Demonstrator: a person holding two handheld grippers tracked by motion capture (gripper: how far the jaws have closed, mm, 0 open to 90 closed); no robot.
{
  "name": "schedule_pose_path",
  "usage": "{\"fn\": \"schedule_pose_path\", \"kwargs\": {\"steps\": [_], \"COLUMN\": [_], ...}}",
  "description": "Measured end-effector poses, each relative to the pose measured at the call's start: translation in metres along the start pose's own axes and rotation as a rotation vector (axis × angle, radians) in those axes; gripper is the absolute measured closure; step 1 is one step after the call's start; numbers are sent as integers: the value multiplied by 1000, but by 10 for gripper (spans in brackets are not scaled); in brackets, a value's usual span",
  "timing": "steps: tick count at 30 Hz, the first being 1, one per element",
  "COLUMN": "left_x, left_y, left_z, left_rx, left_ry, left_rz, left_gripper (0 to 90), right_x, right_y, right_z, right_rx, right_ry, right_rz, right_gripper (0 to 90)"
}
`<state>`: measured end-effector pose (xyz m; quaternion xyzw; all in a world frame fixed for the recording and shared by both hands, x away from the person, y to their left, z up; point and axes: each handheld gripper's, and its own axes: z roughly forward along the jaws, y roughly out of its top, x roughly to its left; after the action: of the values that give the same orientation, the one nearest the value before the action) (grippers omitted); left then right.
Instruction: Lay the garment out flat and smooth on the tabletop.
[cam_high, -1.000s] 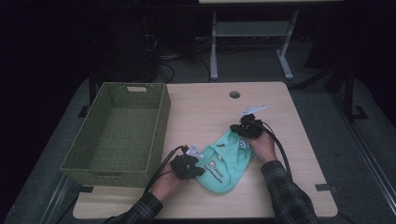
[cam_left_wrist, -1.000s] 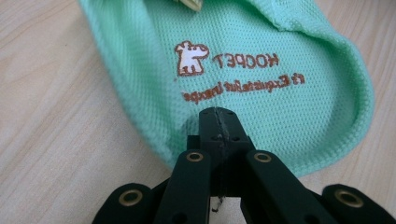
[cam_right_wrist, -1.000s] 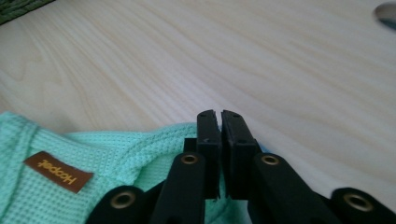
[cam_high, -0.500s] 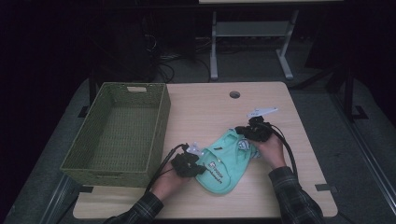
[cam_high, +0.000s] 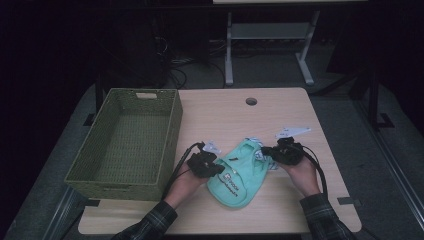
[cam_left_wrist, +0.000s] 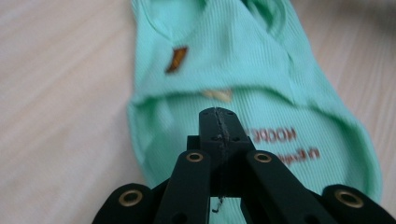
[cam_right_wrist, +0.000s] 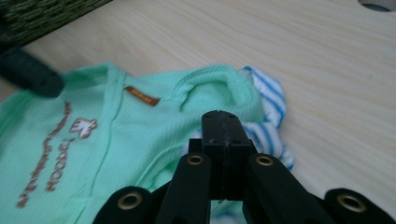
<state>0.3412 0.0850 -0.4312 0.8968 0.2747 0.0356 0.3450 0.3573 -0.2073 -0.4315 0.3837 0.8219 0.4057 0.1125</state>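
Both jaw pairs were pressed together: left gripper (cam_high: 216, 169) and right gripper (cam_high: 266, 151) each touched the shirt (cam_high: 239, 174), right of basket (cam_high: 125, 140).

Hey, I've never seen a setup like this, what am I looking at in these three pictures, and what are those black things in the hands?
A person sits at a wooden table and holds a hand-held gripper in each hand, a black tool with two jaws that pinch.

The wide picture comes from a camera above the table. There the left gripper and the right gripper sit at either side of a small mint-green garment with brown lettering. A green woven basket stands at the left.

The other two pictures come from cameras riding on the grippers, looking along their jaws. Both pairs of jaws are closed over the garment; whether they pinch cloth is hidden. The right gripper view also shows blue-and-white striped fabric at the garment's edge.
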Motion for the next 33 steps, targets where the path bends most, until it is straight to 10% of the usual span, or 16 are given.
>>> {"fn": "schedule_pose_path", "kwargs": {"steps": [14,33], "left_x": [24,37], "left_y": [34,36], "left_z": [24,55], "left_rx": [4,80], "left_ry": [26,68], "left_rz": [-4,-7], "left_gripper": [898,898], "right_x": [32,62], "right_y": [-32,-52], "right_z": [-21,7], "right_rx": [15,133], "right_ry": [52,103], "right_rz": [4,-35], "right_gripper": [898,899]}}
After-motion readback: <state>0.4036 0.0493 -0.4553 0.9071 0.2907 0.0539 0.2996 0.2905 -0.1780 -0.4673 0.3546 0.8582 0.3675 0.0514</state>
